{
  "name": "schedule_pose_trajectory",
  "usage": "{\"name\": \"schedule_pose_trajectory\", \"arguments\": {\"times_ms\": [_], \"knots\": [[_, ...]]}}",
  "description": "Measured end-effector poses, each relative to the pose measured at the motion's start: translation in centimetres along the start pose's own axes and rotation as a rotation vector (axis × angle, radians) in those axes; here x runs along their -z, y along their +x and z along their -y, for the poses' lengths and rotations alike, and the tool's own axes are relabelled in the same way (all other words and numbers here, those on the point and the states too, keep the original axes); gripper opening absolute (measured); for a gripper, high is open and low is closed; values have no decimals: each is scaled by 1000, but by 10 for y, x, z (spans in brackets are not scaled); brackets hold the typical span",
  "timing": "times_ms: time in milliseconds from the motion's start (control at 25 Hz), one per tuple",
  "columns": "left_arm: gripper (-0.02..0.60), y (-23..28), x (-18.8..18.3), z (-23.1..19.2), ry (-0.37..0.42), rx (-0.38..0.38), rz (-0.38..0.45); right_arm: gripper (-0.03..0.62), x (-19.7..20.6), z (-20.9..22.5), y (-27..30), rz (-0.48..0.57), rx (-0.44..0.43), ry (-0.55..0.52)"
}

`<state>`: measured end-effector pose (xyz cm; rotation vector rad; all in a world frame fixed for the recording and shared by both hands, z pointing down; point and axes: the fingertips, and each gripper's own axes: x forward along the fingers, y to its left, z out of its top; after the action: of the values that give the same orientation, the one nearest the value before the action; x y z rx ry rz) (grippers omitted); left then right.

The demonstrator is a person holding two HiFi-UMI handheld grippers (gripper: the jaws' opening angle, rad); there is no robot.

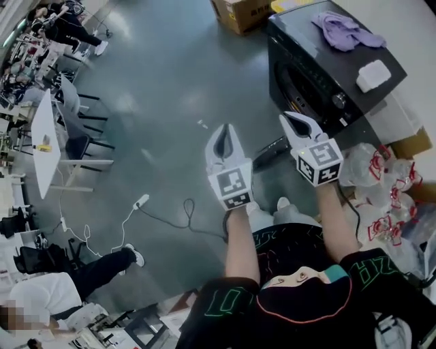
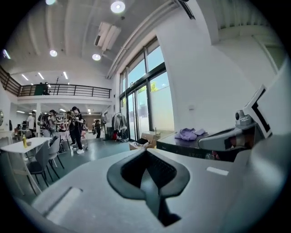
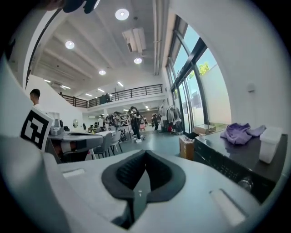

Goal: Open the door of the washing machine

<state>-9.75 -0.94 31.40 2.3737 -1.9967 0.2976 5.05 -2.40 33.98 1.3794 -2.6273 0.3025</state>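
The black washing machine (image 1: 320, 75) stands at the upper right of the head view, its front and dark round door (image 1: 298, 92) turned toward me. On its top lie a purple cloth (image 1: 347, 31) and a white box (image 1: 373, 75). My left gripper (image 1: 225, 131) is raised over the floor, left of the machine, jaws shut on nothing. My right gripper (image 1: 291, 118) hovers just before the machine's front, also shut and empty. In the left gripper view the shut jaws (image 2: 144, 154) point past the machine (image 2: 182, 146). In the right gripper view the shut jaws (image 3: 145, 154) have the machine (image 3: 236, 159) at their right.
A cardboard box (image 1: 238, 13) sits on the floor behind the machine. Plastic bags (image 1: 381, 170) pile up at its right. A power cable (image 1: 184, 211) and plug lie on the floor near my feet. A white table (image 1: 44, 143) with chairs and several people are at the left.
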Motion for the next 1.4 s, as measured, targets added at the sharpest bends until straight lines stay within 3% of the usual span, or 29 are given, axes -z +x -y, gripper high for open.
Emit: {"name": "schedule_pose_trajectory", "arguments": {"times_ms": [280,480,720,1400], "knots": [[9,12,-61,-9,8,11,130,3,-48,29,-6,111,131,6],[9,20,-77,-10,3,24,163,3,-63,47,-14,144,184,4],[9,28,-90,-2,9,44,195,3,-77,55,-18,172,201,-9],[9,27,-90,-9,1,16,200,3,-85,58,-20,190,212,-51]]}}
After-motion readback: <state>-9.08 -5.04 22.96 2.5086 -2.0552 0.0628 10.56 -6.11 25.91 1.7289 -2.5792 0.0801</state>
